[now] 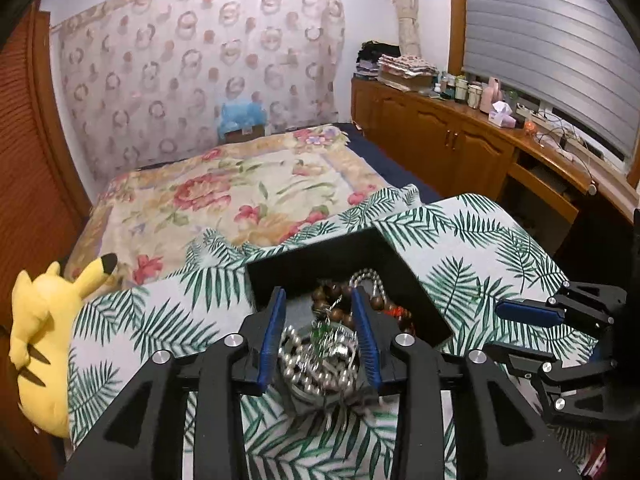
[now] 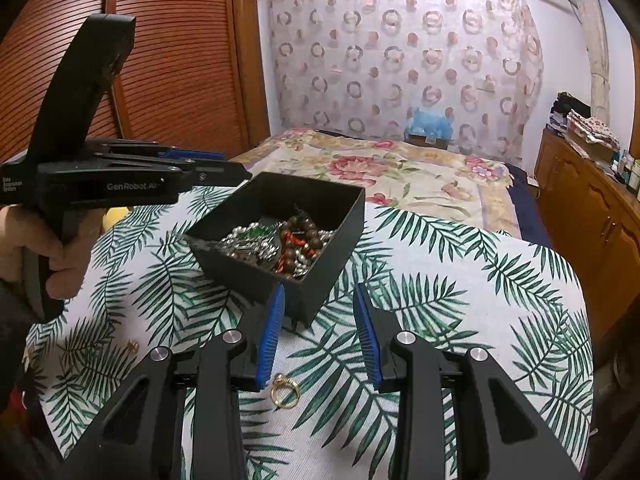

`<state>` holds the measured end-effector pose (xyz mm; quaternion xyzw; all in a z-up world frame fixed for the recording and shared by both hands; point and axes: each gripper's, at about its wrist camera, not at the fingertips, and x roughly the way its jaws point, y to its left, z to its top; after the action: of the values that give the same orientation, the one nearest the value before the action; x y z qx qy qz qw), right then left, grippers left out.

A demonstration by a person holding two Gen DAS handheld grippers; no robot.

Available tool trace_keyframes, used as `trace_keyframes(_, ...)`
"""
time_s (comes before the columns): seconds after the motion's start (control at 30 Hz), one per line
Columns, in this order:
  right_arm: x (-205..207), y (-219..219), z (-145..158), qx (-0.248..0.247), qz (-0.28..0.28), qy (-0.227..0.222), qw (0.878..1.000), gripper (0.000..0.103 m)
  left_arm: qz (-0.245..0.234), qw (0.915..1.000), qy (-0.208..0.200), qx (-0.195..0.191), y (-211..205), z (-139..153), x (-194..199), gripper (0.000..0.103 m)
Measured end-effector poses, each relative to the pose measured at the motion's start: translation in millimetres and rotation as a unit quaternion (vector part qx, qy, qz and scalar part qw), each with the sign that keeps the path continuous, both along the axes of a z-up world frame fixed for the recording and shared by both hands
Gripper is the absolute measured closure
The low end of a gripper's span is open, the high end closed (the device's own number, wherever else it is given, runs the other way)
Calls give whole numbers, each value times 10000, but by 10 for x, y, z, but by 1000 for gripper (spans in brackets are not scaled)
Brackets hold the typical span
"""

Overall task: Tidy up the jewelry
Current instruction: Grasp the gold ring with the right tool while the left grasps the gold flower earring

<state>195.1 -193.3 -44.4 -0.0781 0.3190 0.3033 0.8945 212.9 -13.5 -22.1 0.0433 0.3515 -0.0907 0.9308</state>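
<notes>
Left gripper (image 1: 320, 320): jaws part open, blue pads either side of a silver chain (image 1: 320, 360). The chain lies between the pads, spilling over the near wall of the box (image 1: 348, 256). Whether the pads touch it, or the jaws are above it, cannot be told. Brown beads (image 1: 340, 308) lie just beyond, inside the box.

Right gripper (image 2: 320, 320): jaws wide, holding nothing, tips just short of the near corner of the box (image 2: 320, 280). A gold ring (image 2: 285, 390) lies on the leaf-print cloth (image 2: 440, 300) over the desk, under the jaws and nearer the left pad, toward the desk's near edge.

A second small gold piece (image 2: 132, 346) lies near the desk's left edge; its kind cannot be told.

Judgement: the ring is the loose item closest to hand, and the right gripper is the nearer. It lies below and behind the tips, so the jaws would need to draw back and descend. The ring lies flat, band roughly level with the cloth. Risk: a thin band may slip between the pads.
</notes>
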Motion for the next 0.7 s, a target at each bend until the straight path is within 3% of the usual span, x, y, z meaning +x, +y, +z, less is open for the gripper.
trace_keyframes(0.13,-115,-12,-44,-78,9,-124,9999,65,4,10000,-82,-33,59,-19,-226,54)
trace_keyframes(0.37,-240,-32,-186,-267,61,32,9996,65,-62,9997,64,-219,171,-230,-663,52)
trace_keyframes(0.7,-294,63,-445,-715,308,449,9960,65,-209,9995,235,-89,187,-445,-1090,48)
